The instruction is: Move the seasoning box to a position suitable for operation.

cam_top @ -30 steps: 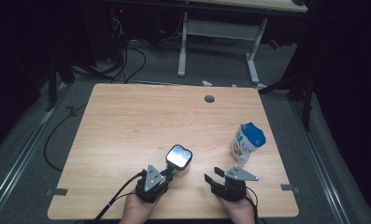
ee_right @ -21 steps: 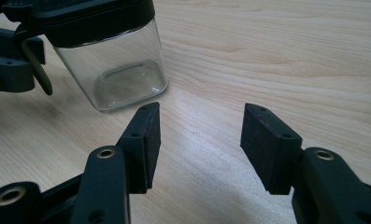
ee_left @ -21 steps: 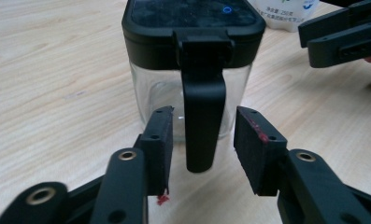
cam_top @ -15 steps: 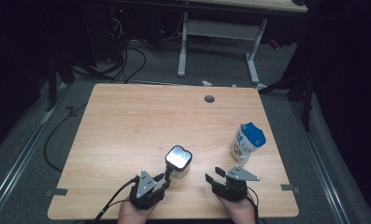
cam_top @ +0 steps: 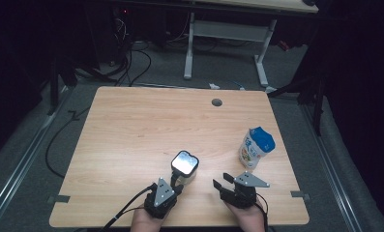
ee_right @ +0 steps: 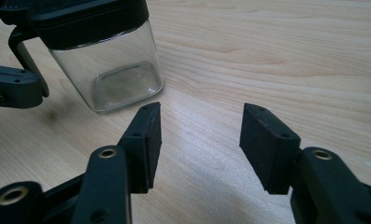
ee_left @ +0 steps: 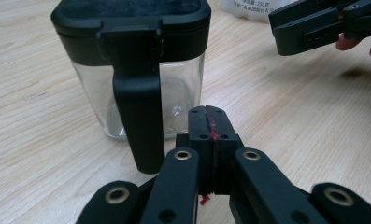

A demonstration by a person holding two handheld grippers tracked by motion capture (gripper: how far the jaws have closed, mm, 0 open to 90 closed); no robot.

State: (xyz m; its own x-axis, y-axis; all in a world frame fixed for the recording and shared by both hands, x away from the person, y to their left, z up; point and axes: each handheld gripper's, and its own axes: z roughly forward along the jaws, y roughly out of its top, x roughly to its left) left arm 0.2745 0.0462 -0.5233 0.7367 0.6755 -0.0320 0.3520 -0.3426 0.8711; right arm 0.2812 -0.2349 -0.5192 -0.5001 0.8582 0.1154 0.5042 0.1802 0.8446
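A square clear glass jar (cam_top: pixel 184 164) with a black lid and a black handle (ee_left: pixel 139 121) stands upright on the wooden table (cam_top: pixel 146 125). My left gripper (ee_left: pixel 210 116) sits just right of that handle. Its jaws have just closed and are shut pad to pad with nothing between them. It lies in front of the jar near the table's front edge (cam_top: pixel 176 186). My right gripper (ee_right: pixel 199 126) is open and empty over bare wood, with the jar (ee_right: pixel 103 60) ahead to its left. It rests to the right of the left one (cam_top: pixel 222 182).
A white bottle with a blue cap (cam_top: pixel 255 147) stands upright at the right, just beyond the right gripper. A round cable hole (cam_top: pixel 216 102) lies near the far edge. Another desk's legs (cam_top: pixel 262 58) and floor cables (cam_top: pixel 131 58) lie beyond the table.
The left gripper has drawn back slightly from the jar toward the front edge. The jar, the bottle and the right gripper have stayed put.
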